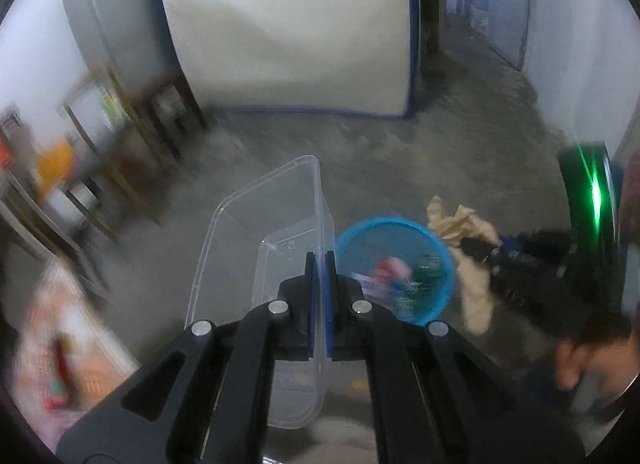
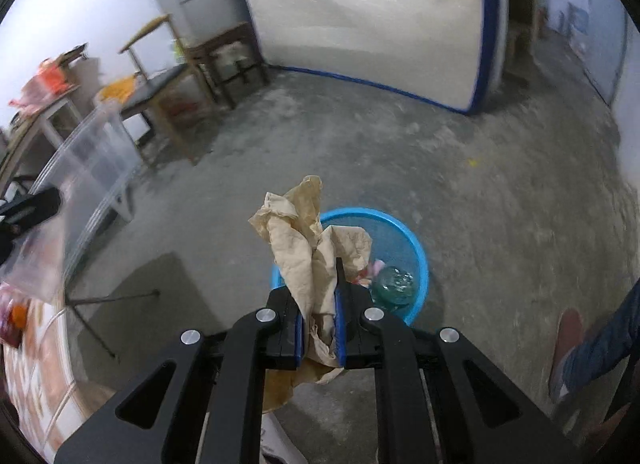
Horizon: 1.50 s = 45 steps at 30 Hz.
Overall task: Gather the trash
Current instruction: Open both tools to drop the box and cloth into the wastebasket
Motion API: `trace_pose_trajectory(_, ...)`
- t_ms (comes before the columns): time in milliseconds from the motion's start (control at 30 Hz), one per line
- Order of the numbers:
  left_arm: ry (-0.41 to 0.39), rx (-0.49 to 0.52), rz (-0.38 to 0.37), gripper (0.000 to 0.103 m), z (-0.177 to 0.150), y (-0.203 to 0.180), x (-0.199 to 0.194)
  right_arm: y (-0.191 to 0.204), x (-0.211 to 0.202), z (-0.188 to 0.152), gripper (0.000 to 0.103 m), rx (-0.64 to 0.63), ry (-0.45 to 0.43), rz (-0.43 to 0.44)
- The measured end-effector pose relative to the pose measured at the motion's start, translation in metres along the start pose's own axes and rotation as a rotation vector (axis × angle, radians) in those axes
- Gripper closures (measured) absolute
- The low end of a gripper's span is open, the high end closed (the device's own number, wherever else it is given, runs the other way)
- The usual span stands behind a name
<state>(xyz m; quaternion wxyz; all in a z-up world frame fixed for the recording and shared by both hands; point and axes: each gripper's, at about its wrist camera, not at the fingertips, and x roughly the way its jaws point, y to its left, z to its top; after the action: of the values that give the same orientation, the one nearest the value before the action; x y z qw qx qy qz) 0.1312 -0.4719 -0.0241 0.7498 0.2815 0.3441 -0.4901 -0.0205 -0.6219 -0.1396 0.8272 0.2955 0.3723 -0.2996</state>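
Hanging above the blue mesh wastebasket, the crumpled brown paper is pinched between the blue pads of the right claw, which is clenched on its middle so that loose ends stick up above the fingers and droop below them. The basket stands on the concrete floor just beyond and slightly right of the paper; inside it lie a greenish glass-like bottle and some pink and red scraps, too blurred to name more closely. The left claw is closed on the thin side wall of a clear plastic food container, held on edge and empty as far as the blur allows, just left of the same basket from its own camera. Further out, a wooden table and stool frames stand by the wall at left, and a large white panel with a blue border closes the back of the room. The step in hand looks like the drop: both pieces of trash are carried to the bin and neither has been let go. Next, the right claw should shift a little right so the paper clears the rim, then open; the container will want tilting mouth-down over the opening before release, since its width nearly matches the basket's mouth.
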Motion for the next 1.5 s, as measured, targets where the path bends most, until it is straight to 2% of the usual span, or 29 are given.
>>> trace_pose_trajectory(100,0.112,-0.085,-0.091,0.101,0.012,-0.003,0.059,-0.019,0.029,0.001,0.091,0.053,0.041,-0.002)
trace_pose_trajectory(267,0.27,-0.215,-0.178,0.101,0.011,-0.006,0.145,-0.042,0.07,-0.004,0.091,0.104,0.1,-0.006)
trace_pose_trajectory(433,0.345,-0.3,-0.224,0.101,0.008,-0.015,0.206,-0.055,0.104,-0.007,0.091,0.145,0.145,-0.012)
trace_pose_trajectory(467,0.344,-0.329,-0.234,0.095,0.007,-0.015,0.213,-0.061,0.112,-0.007,0.091,0.159,0.155,-0.011)
trace_pose_trajectory(500,0.343,-0.361,-0.244,0.075,0.008,-0.012,0.221,-0.064,0.119,-0.007,0.091,0.171,0.165,-0.011)
trace_pose_trajectory(567,0.351,-0.402,-0.24,0.053,0.006,-0.006,0.229,-0.072,0.129,-0.008,0.091,0.188,0.182,-0.013)
trace_pose_trajectory(667,0.336,-0.454,-0.264,0.053,0.006,0.006,0.221,-0.081,0.141,-0.007,0.091,0.202,0.199,-0.014)
trace_pose_trajectory(900,0.25,-0.432,-0.213,0.052,0.019,0.032,0.168,-0.084,0.157,-0.003,0.091,0.228,0.217,0.031)
trace_pose_trajectory(1133,0.13,-0.385,-0.162,0.043,0.011,0.071,0.067,-0.067,0.177,0.017,0.091,0.221,0.229,0.092)
trace_pose_trajectory(1200,0.095,-0.391,-0.157,0.039,0.003,0.08,0.038,-0.059,0.187,0.023,0.09,0.218,0.25,0.137)
trace_pose_trajectory(1333,0.04,-0.417,-0.147,0.036,-0.025,0.096,-0.017,-0.035,0.228,0.027,0.086,0.168,0.323,0.166)
trace_pose_trajectory(1367,0.029,-0.417,-0.142,0.035,-0.032,0.098,-0.026,-0.029,0.241,0.025,0.081,0.151,0.346,0.165)
trace_pose_trajectory(1400,0.015,-0.415,-0.132,0.034,-0.042,0.101,-0.04,-0.025,0.251,0.023,0.067,0.136,0.363,0.159)
trace_pose_trajectory(1467,-0.011,-0.411,-0.106,0.033,-0.059,0.104,-0.063,-0.02,0.274,0.015,0.051,0.102,0.408,0.111)
trace_pose_trajectory(1500,-0.02,-0.415,-0.093,0.032,-0.066,0.106,-0.072,-0.02,0.281,0.01,0.051,0.101,0.421,0.102)
